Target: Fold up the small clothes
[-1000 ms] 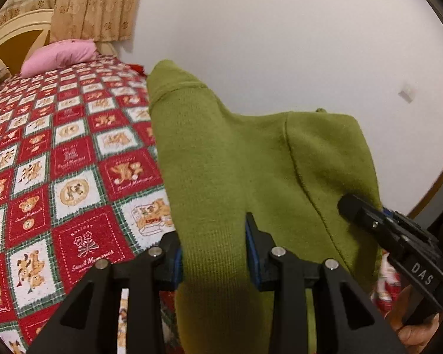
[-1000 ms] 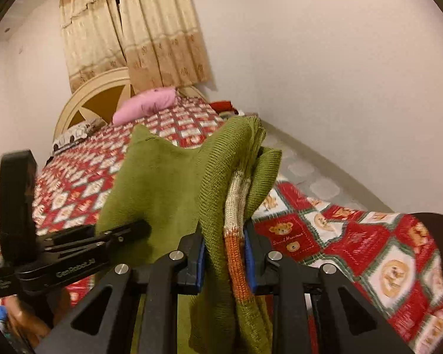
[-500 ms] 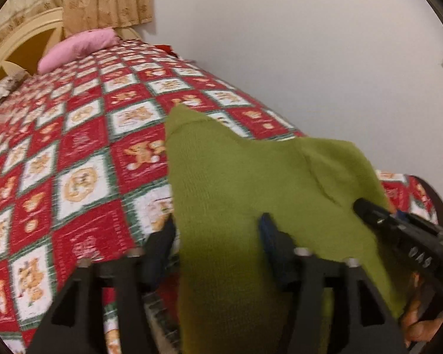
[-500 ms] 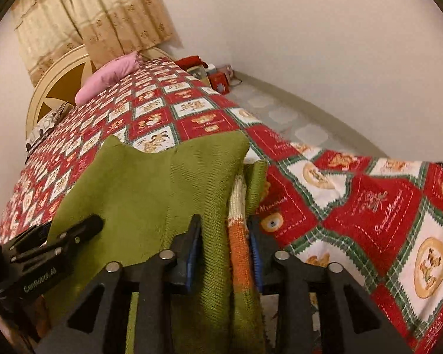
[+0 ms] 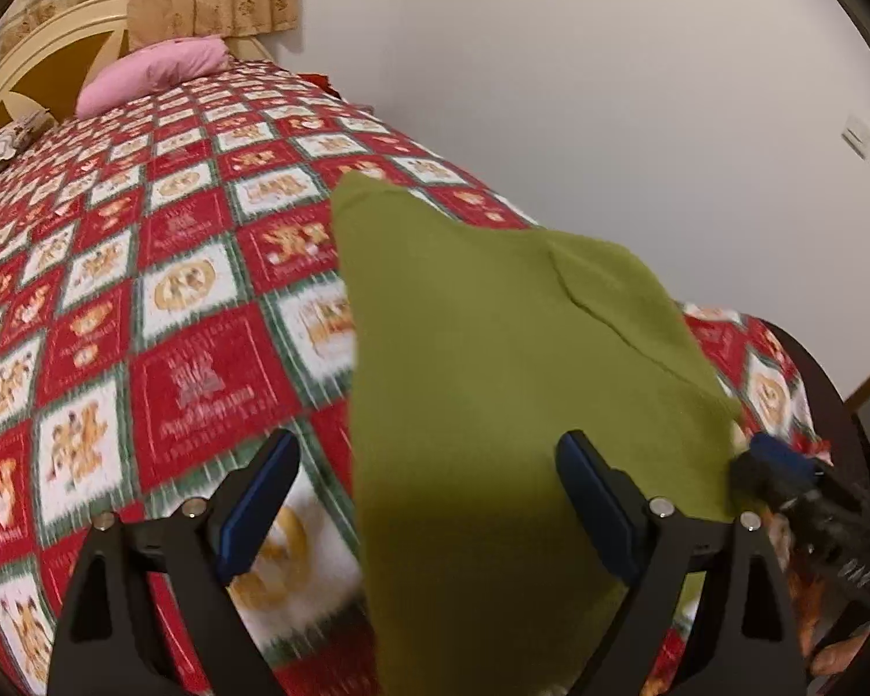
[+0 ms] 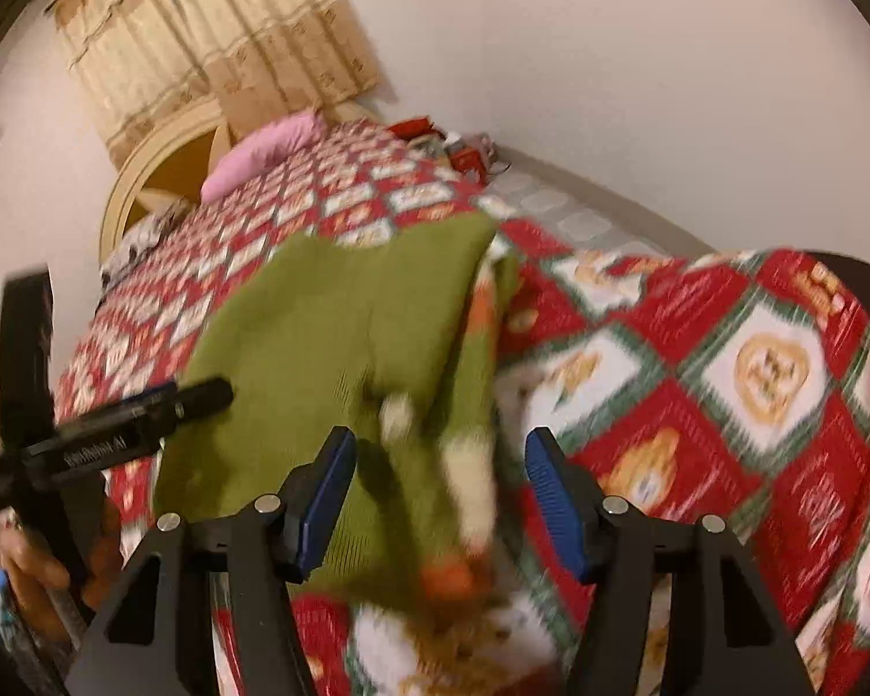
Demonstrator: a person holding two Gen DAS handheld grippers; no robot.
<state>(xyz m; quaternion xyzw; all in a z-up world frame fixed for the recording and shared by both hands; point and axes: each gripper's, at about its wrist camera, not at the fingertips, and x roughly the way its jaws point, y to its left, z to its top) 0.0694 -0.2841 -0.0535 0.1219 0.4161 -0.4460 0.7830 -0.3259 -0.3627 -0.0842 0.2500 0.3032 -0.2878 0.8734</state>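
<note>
A small olive-green knit sweater (image 5: 493, 359) lies on the bed, folded over; in the right wrist view (image 6: 342, 336) its edge shows cream and orange stripes. My left gripper (image 5: 429, 493) is open, its jaws wide apart over the sweater's near left edge, holding nothing. My right gripper (image 6: 441, 493) is open too, jaws apart over the striped near right edge. Each gripper shows in the other's view: the right one (image 5: 794, 487) at the sweater's right corner, the left one (image 6: 139, 417) at its left side.
The bed carries a red, white and green teddy-bear quilt (image 5: 145, 301). A pink pillow (image 5: 151, 72) and a cream headboard (image 5: 35, 87) are at the far end. A white wall runs along the bed's right side. Small items lie on the floor (image 6: 464, 145).
Both grippers lowered the sweater from the air onto the quilt, then opened and let it go. The sweater now rests on the bed.
</note>
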